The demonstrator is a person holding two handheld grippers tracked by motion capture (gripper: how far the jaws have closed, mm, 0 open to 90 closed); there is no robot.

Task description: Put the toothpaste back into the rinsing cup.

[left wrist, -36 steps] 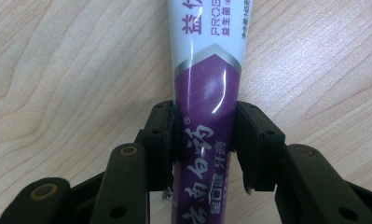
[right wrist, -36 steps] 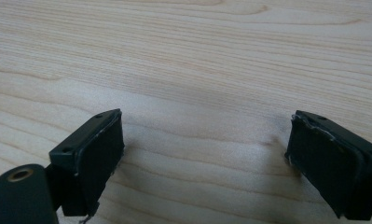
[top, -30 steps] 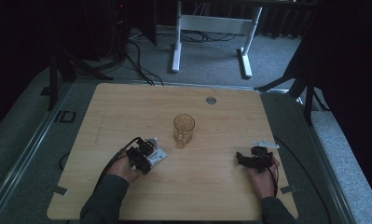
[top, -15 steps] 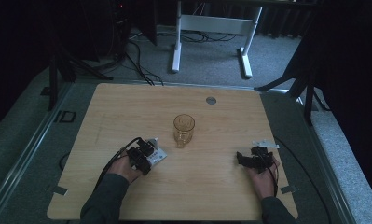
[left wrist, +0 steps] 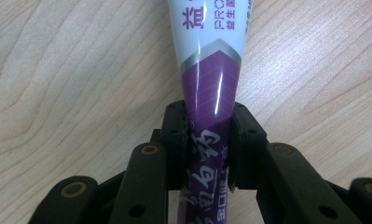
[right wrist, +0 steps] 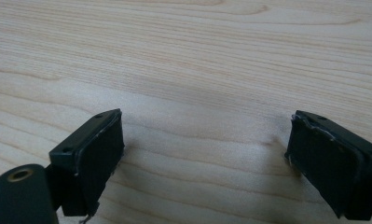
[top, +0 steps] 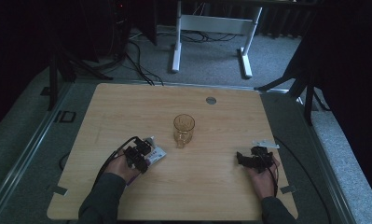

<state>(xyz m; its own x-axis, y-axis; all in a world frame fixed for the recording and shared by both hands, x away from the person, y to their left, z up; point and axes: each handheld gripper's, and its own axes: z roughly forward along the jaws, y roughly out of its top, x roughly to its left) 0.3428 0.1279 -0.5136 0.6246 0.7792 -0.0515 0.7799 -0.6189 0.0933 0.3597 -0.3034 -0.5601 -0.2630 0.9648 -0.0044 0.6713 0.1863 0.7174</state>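
A purple and white tube (left wrist: 207,70) with printed lettering lies flat on the wooden table (top: 127,107), left of centre. My left gripper (left wrist: 208,116) has just been closing and its jaws now press on both sides of the tube's purple lower end. From above, the left gripper (top: 139,156) and tube (top: 155,154) sit near the front left. My right gripper (right wrist: 204,140) rests low over bare wood with its jaws wide apart and nothing between them; in the high view this right gripper (top: 242,158) is at the front right.
An amber glass mug (top: 184,128) stands upright mid-table, between and beyond the two grippers. A round grey grommet (top: 211,100) sits near the far edge. Behind the table are a white desk frame (top: 176,42), floor cables and dark stands.
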